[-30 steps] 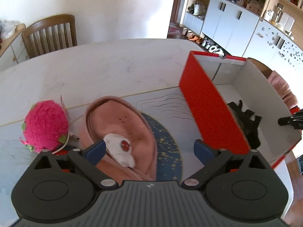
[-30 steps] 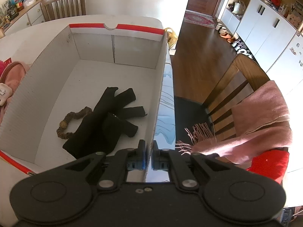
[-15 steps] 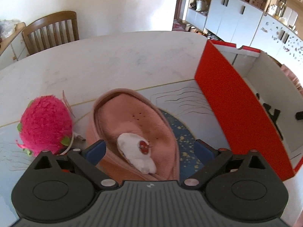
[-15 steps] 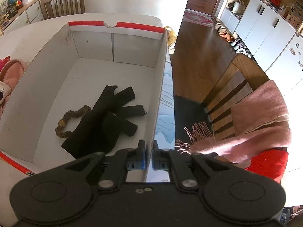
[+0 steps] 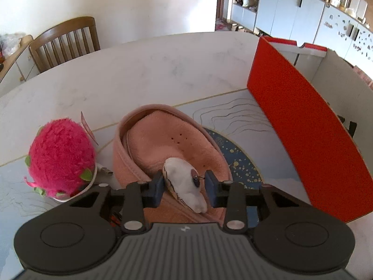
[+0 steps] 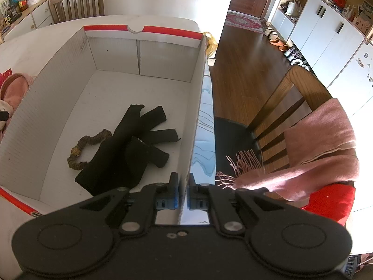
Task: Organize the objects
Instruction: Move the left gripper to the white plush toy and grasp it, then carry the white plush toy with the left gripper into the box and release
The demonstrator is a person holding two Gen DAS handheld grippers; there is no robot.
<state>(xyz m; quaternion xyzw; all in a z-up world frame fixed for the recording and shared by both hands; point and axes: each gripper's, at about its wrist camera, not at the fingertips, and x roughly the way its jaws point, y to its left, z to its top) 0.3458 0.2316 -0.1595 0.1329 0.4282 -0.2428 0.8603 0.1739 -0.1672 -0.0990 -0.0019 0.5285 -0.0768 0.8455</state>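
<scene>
Left gripper closing on a white toy (atop the pink hat), pads touching. Right gripper clenched on the box wall.

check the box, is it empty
No, a black glove and a brown scrunchie lie on the floor of the box.

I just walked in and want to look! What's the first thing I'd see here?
Probably the fuzzy bright pink plush fruit on the white table, left of a pink slipper. The left gripper is closing around the white charm on that slipper. To the right stands a big red box; the right gripper pinches its wall, with black gloves inside.
</scene>
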